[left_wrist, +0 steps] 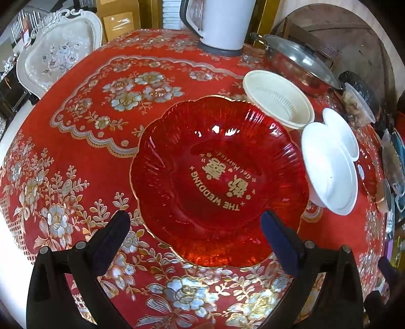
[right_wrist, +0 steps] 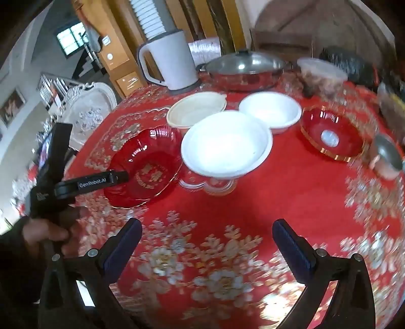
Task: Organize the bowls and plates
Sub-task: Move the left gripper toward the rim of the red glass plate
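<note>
From the left wrist camera, the left gripper [left_wrist: 192, 225] hangs with its jaws spread wide and empty above the near rim of a red scalloped glass plate [left_wrist: 217, 179] lettered "THE WEDDING" in gold. The plate lies flat on the red floral tablecloth [left_wrist: 76, 157], its near edge between the two fingers. To its right a large white bowl [left_wrist: 329, 169] overlaps a smaller white bowl [left_wrist: 341, 131]; a cream bowl [left_wrist: 278, 98] sits just behind the plate. Further back are a white kettle [left_wrist: 222, 22] and a lidded steel pan [left_wrist: 301, 63].

From the right wrist camera, the right gripper [right_wrist: 207, 240] is also spread and holds nothing, over bare cloth well short of the dishes. The large white bowl [right_wrist: 226, 144] stands on clear glass dishes [right_wrist: 219, 186], straight ahead. The wedding plate [right_wrist: 144, 167] lies to the left, with the left gripper [right_wrist: 119, 176] over its near rim. A small red gold-rimmed bowl [right_wrist: 331, 134] sits apart to the right.
</note>
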{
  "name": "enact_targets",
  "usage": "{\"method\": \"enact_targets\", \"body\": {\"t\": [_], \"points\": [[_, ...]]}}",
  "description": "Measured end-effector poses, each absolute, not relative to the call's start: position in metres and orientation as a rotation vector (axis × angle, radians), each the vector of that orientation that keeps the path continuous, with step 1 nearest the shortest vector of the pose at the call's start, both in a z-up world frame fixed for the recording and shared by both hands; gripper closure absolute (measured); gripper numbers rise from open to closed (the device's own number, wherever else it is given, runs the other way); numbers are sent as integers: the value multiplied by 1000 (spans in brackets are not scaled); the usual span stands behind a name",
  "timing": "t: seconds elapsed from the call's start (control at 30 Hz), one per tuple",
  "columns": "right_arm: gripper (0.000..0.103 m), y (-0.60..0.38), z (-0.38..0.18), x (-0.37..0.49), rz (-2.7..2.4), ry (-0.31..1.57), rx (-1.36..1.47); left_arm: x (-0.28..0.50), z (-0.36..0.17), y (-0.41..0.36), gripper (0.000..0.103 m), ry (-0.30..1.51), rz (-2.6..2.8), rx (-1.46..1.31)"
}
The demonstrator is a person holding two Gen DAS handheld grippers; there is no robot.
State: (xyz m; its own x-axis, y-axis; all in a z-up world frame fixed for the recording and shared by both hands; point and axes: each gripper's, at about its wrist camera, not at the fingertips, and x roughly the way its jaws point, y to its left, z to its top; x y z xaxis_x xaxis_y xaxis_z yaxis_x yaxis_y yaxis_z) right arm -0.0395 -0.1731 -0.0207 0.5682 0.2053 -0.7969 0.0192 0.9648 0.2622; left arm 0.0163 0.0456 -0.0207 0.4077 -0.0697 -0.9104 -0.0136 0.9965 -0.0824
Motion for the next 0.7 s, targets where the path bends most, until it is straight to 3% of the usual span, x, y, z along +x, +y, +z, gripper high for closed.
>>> {"method": "enact_targets", "body": {"t": [0.17,0.7], "points": [[1,-171,-11,-25,80,963,279,19,-19,46,0,1153,-36,-27],[1,-126,16,-24,18,857,-42,29,-27,54,0,1186,-46,6]]}}
